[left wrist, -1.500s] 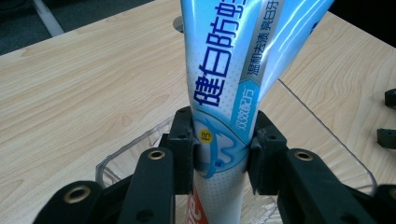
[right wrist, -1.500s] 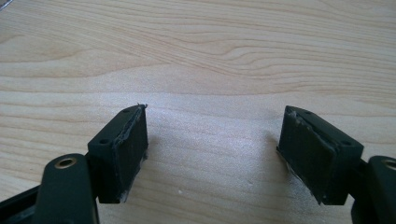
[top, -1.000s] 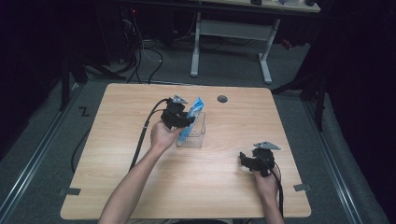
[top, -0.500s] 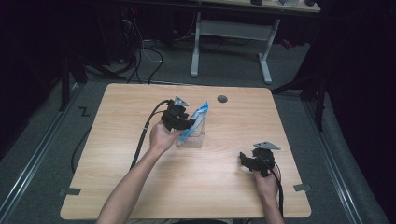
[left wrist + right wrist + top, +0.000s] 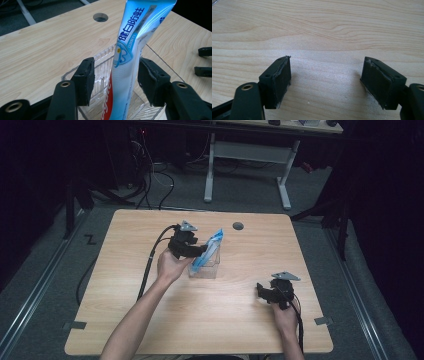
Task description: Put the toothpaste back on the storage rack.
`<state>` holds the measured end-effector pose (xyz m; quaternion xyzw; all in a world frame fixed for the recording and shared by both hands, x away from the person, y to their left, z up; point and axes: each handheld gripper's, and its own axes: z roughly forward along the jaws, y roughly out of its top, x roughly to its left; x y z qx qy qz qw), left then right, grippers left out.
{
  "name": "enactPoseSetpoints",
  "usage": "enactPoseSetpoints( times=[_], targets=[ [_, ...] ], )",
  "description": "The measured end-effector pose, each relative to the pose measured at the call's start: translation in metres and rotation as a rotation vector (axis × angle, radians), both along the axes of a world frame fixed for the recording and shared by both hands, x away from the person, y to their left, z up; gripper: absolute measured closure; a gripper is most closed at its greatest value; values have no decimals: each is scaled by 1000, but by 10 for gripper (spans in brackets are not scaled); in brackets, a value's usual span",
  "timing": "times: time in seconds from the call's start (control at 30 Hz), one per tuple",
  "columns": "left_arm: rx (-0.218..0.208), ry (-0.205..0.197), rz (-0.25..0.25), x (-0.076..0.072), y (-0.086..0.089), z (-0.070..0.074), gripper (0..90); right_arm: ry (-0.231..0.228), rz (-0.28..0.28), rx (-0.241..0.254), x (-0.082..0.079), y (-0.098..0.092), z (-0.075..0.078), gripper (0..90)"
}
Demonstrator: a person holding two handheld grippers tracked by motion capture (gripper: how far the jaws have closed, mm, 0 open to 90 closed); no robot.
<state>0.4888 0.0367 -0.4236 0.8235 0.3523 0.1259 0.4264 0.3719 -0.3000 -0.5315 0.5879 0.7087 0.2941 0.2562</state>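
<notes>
Toothpaste tube [image 5: 130, 62] standing in clear bin [image 5: 205, 267], released between jaws just opened.

Left hand-held gripper [image 5: 115, 75] straddling tube, pads apparently clear on both sides; tube's long axis near upright, leaning away toward far edge of tabletop [image 5: 150, 330]. Right hand-held gripper [image 5: 325, 80] gaping, empty, resting well apart, farther from bin.

Toothpaste tube [image 5: 130, 62] top & btm cropped

Between the left gripper [image 5: 113, 75] jaws stands the toothpaste tube [image 5: 130, 65], with gaps either side. The clear holder [image 5: 152, 53] walls flank them. Bare table [image 5: 324, 32] lies ahead of the right gripper [image 5: 325, 82].
</notes>
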Motion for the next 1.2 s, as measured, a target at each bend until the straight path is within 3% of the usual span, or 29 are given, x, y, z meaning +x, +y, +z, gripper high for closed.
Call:
enactPoseSetpoints(
  times=[0.8,0.93,1.2],
  targets=[
    [15,-42,6,-15,18,13,463,0,0,0,0,0,0,238],
    [-5,-44,11,-17,23,14,462,0,-1,0,0,0,0,238],
    [-5,-53,20,-24,35,16,460,0,0,0,0,0,0,238]
  ],
)
